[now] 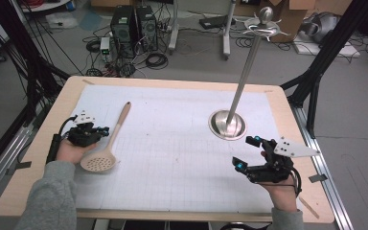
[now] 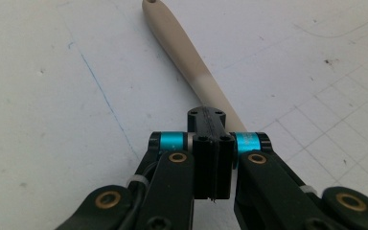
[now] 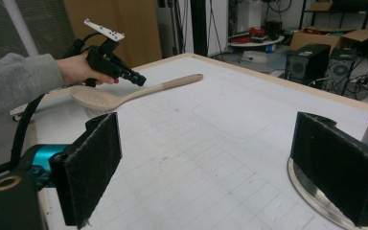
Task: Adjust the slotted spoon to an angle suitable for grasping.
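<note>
matt wooden skimmer [image 1: 106, 146]; glossy metal stand [image 1: 227, 123]

Beige slotted spoon [image 1: 109, 143], bowl dotted with small holes, handle looking slightly paler toward the tip, though the light may be causing that. Left gripper [image 1: 104, 130] showing black with cyan bands and brass-coloured rivets. Right gripper [image 1: 247, 153] showing black, cyan accents, grey plate on top. Mat [image 1: 172, 143] showing white with a faint grey grid. Table [image 1: 38, 158] showing light wood. Stand [image 1: 227, 123] shining silver. Sleeve [image 1: 52, 196] showing grey.
</note>
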The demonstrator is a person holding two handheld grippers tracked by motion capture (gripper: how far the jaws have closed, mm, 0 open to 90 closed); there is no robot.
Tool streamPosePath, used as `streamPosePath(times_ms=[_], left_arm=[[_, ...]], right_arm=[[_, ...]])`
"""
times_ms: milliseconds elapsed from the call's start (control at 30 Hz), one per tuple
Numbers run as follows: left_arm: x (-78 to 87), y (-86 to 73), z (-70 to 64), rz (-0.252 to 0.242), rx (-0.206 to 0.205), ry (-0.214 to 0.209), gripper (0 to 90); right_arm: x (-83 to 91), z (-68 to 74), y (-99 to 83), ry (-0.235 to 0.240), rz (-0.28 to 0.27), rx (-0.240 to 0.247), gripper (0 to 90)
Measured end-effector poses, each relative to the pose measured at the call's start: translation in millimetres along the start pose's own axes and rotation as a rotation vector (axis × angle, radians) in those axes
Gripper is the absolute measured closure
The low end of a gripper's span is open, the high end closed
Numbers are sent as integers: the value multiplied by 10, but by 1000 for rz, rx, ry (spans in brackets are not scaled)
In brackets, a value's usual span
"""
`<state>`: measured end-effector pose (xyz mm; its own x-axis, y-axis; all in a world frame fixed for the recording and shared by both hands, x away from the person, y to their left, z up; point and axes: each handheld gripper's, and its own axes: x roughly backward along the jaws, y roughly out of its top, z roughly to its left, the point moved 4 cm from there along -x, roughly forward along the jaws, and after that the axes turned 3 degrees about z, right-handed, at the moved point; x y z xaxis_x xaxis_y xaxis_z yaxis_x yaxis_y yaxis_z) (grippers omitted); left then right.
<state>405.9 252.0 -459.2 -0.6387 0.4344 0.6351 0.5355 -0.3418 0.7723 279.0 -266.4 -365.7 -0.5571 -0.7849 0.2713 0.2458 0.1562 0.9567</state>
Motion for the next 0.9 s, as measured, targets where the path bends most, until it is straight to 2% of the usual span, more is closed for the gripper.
streamPosePath(times_ms=[100,200,267,300,333,500,900], left_arm=[[-29,-14,8,7,10,1,896],[-62,-22,6,16,2,-10,896],[-113,-16,-19,51,-30,-23,896],[-113,-16,-19,51,-30,-23,896],[-146,7,-46,58,-48,-32,896],[-175,23,-51,66,-49,-51,896],[-193,28,-136,59,-99,-107,896]], right_arm=[[-3,-14,-7,-1,-1,0,93],[-1,-23,-14,-4,2,-6,93],[-6,-30,-19,-5,2,-9,93],[-7,-33,-23,-6,5,-11,93],[-11,-39,-27,-6,6,-6,93],[-3,-50,-41,-9,9,-15,93],[6,-50,-47,-12,8,-10,93]])
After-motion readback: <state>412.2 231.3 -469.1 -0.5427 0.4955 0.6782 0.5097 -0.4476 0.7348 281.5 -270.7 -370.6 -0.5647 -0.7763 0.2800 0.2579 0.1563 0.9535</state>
